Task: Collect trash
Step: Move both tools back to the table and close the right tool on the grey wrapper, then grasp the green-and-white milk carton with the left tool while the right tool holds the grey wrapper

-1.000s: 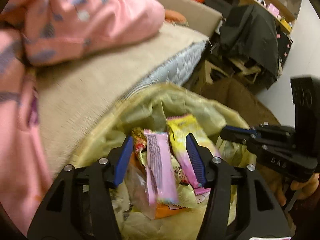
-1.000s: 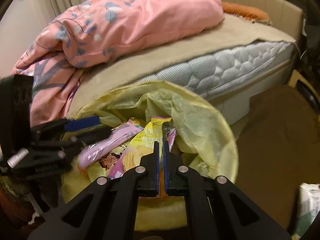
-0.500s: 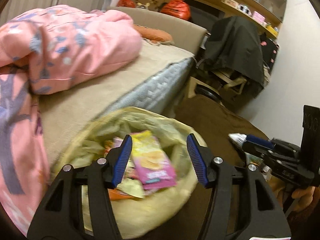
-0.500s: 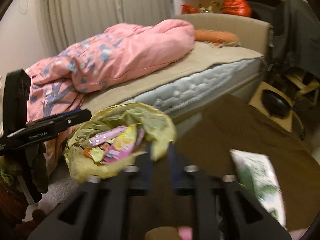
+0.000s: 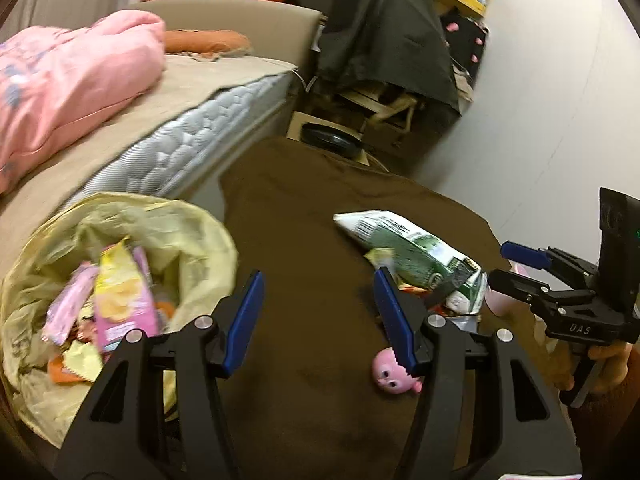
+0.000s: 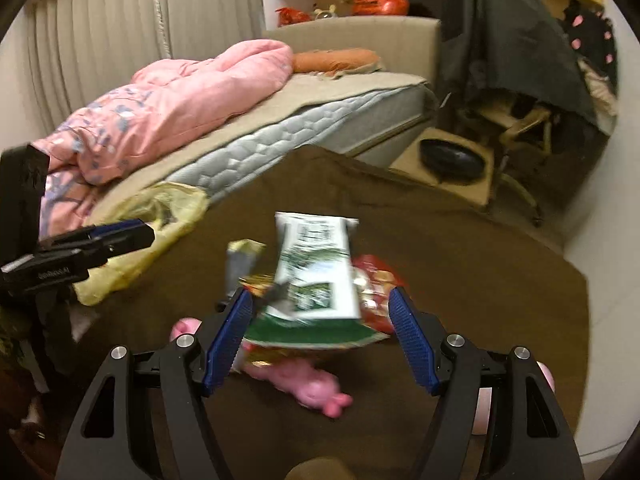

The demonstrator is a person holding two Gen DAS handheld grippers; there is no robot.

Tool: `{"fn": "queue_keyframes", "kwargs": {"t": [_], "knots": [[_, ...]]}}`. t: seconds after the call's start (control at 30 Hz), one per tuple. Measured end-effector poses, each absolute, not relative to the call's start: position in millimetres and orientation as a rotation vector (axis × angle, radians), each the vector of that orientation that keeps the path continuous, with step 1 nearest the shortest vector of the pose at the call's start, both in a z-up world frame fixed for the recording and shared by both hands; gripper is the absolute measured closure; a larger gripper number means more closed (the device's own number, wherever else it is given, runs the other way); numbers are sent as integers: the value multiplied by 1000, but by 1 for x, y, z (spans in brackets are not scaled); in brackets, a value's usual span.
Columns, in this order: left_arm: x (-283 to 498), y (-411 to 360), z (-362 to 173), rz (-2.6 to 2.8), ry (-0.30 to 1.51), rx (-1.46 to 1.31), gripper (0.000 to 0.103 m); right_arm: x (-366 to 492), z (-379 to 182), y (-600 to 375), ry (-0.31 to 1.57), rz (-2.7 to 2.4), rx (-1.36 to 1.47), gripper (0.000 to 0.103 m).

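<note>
A yellow trash bag [image 5: 192, 236] full of snack wrappers [image 5: 120, 304] stands by the bed; its rim shows in the right wrist view [image 6: 172, 204]. A green and white snack bag [image 6: 316, 276] lies on the brown cloth over a red wrapper [image 6: 376, 276] and a small yellowish packet [image 6: 242, 258]; it also shows in the left wrist view [image 5: 412, 254]. My right gripper [image 6: 320, 334] is open and empty, its jaws either side of the near end of the snack bag. My left gripper [image 5: 320, 316] is open and empty above the brown cloth, right of the trash bag.
The brown cloth [image 5: 304, 208] covers a low surface. Pink toys lie on it [image 6: 308, 386] [image 5: 394, 372]. The bed with a pink duvet [image 6: 180, 96] is at left. A chair draped in dark cloth [image 6: 516, 48] and a black round object [image 6: 452, 160] stand behind.
Both grippers have swung right, away from the trash bag and over the brown cloth. The right gripper has gone from shut to open and now stands at the green snack bag.
</note>
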State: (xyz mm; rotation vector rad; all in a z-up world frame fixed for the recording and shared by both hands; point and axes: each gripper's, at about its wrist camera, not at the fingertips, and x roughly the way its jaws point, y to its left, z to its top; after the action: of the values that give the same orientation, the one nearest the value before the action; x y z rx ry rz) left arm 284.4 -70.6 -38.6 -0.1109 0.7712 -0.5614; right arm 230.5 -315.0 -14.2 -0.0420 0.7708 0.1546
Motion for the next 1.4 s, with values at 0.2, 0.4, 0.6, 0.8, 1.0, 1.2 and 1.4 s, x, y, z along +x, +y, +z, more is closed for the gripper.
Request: {"fn": "queue_keyframes", "kwargs": {"t": [0.2,0.4,0.6,0.8,1.0,1.2,1.4], "knots": [[281,-89,-40,-585,775,-87,49,217,-18,-325,731,156,-23,36],[275,-72,-45,-508,775,-79,49,221,-10,-287,671,302,-75,36],[264,-28,-48,-429,771,-142,49,251,-42,-225,761,392,-175,59],[258,2,-49,-399,763,-159,48,264,-64,-227,865,269,-207,70],[261,0,-62,-424,786,-193,48,225,-47,-247,850,308,-91,76],[260,-29,-69,-491,804,-149,48,192,-11,-274,742,286,-24,76],[258,-50,-67,-532,800,-117,48,174,-16,-305,723,207,19,76]]}}
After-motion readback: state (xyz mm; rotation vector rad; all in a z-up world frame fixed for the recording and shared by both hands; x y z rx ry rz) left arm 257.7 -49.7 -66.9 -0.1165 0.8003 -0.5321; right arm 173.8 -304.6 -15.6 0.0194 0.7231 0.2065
